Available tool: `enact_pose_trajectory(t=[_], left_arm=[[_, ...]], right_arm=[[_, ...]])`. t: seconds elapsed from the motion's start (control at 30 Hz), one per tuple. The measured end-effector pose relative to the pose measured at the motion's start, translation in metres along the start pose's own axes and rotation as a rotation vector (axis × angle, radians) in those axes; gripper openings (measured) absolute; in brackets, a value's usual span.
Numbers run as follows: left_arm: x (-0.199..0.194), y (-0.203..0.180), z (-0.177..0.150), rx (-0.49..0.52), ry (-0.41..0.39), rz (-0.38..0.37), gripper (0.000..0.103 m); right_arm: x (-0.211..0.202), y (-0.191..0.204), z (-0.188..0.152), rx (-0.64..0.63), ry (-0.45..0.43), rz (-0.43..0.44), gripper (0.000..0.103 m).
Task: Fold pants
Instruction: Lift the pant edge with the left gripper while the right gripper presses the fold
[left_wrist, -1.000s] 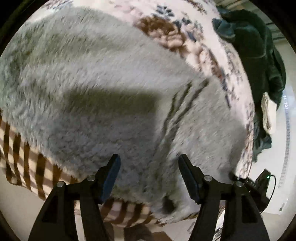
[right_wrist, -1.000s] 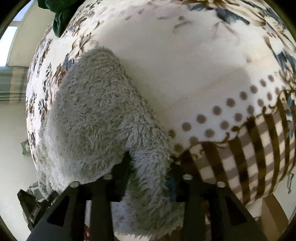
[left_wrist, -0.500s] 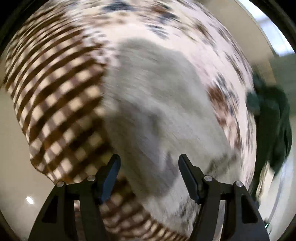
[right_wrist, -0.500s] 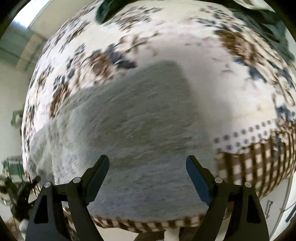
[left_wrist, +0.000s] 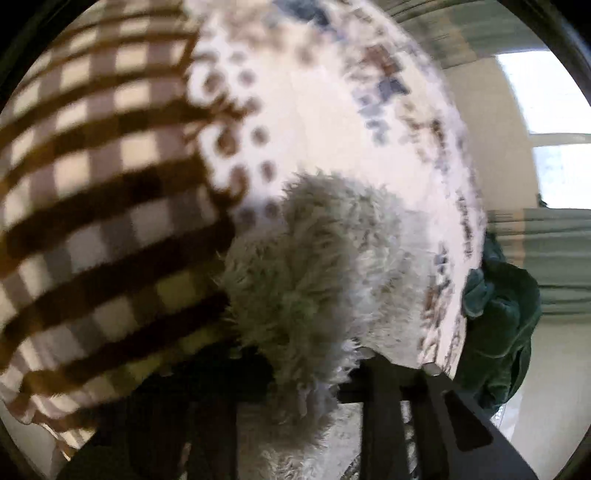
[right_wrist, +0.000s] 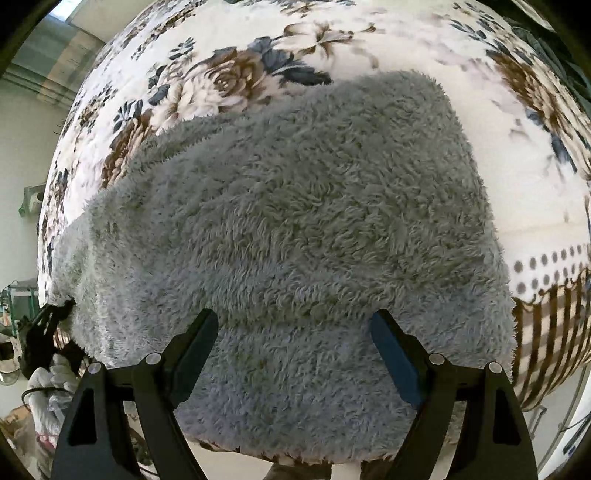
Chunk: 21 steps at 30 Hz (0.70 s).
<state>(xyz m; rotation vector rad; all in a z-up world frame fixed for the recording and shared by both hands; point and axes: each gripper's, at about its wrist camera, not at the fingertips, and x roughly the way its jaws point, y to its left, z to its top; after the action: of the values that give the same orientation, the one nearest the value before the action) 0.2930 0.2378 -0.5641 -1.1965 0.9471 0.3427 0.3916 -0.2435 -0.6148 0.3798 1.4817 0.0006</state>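
The grey fluffy pants (right_wrist: 295, 221) lie folded on a floral blanket (right_wrist: 229, 77). My right gripper (right_wrist: 293, 343) is open and empty, hovering just above the near part of the pants. In the left wrist view my left gripper (left_wrist: 306, 362) is shut on a bunched edge of the grey pants (left_wrist: 314, 266), with fleece bulging out between the fingers (left_wrist: 380, 391). The left gripper also shows at the far left of the right wrist view (right_wrist: 44, 325), at the edge of the pants.
The blanket has a brown checked border (left_wrist: 92, 184) hanging over the bed edge. A dark green garment (left_wrist: 506, 325) lies on the far side of the bed. Curtains (left_wrist: 546, 240) and a window are beyond it.
My right gripper let go of the pants, opened and pulled back above them. My left gripper swung round to the pants' edge and closed on it.
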Motion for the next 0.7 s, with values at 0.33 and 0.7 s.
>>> enact_pose_trajectory(t=[0.33,0.7], left_arm=[[-0.081,-0.138,-0.060,0.468,-0.129,-0.123,0.015],[-0.072,-0.277,-0.257,0.894,0.120,-0.287,0.015]], right_arm=[[-0.006,-0.008,0.008,0.013,-0.018,-0.009,0.087],[-0.061,-0.080,0.007,0.128,-0.094,0.030,0.087]])
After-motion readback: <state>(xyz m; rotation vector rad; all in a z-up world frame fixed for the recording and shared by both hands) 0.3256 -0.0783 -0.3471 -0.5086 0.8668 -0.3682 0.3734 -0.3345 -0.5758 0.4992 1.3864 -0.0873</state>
